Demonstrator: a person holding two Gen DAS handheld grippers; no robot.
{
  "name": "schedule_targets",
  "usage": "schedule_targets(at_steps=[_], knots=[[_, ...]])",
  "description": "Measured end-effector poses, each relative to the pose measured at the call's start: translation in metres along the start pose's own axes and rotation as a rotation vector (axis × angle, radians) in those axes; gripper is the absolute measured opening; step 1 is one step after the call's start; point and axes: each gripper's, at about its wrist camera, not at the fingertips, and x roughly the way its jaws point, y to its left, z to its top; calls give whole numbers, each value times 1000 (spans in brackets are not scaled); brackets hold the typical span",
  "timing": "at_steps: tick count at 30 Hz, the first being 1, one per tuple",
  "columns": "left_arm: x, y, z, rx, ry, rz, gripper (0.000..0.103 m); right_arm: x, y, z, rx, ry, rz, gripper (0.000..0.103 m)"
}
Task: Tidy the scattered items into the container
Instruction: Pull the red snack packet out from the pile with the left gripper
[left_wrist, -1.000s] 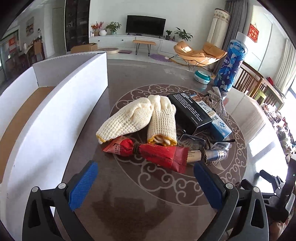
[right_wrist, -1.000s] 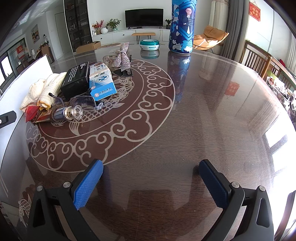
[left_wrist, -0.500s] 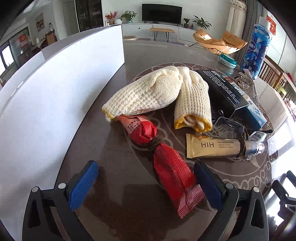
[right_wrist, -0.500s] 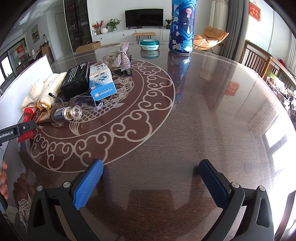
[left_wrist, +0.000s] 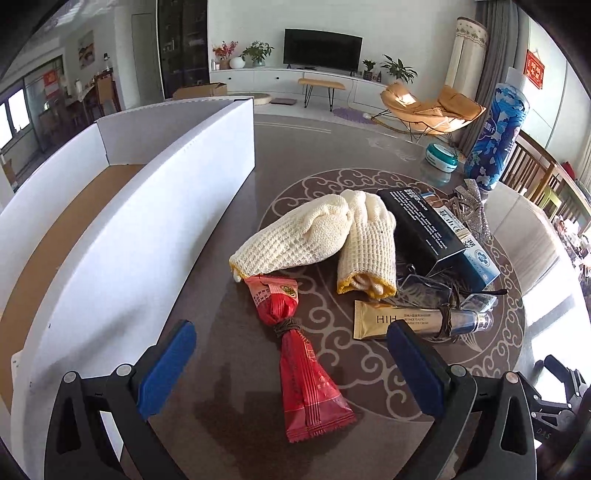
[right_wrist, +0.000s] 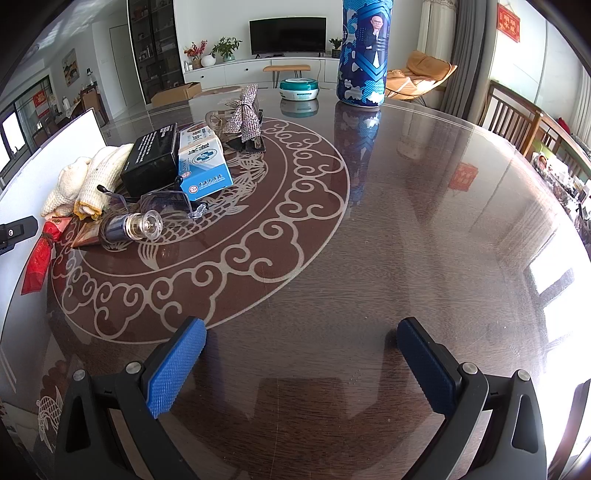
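Note:
A white cardboard box (left_wrist: 122, 229) with a brown floor stands at the left. Beside it lie a red snack packet (left_wrist: 299, 354) tied at the middle, two cream knitted gloves (left_wrist: 295, 240), a gold tube (left_wrist: 391, 321), clear glasses (left_wrist: 428, 288), a black box (left_wrist: 424, 225) and a blue-white box (left_wrist: 480, 258). My left gripper (left_wrist: 290, 350) is open, its blue pads on either side of the red packet, above it. My right gripper (right_wrist: 301, 347) is open and empty over bare table; the pile (right_wrist: 155, 173) lies far to its left.
A tall blue patterned canister (right_wrist: 364, 51) and a teal round tin (right_wrist: 299, 86) stand at the table's far side. A silver glittery bow (right_wrist: 245, 110) lies behind the boxes. Wooden chairs (right_wrist: 517, 125) stand along the right edge.
My left gripper drew back and rose a little from the red packet, so the box's inside shows again. My right gripper has not moved.

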Motion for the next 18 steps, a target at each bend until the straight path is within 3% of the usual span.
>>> schedule_targets(at_steps=[9,18], knots=[[40,-9,1,-8,71,43,103,0,0,0,0,0,0,103],[48,5,-16,0,103,71,103,0,0,0,0,0,0,103]])
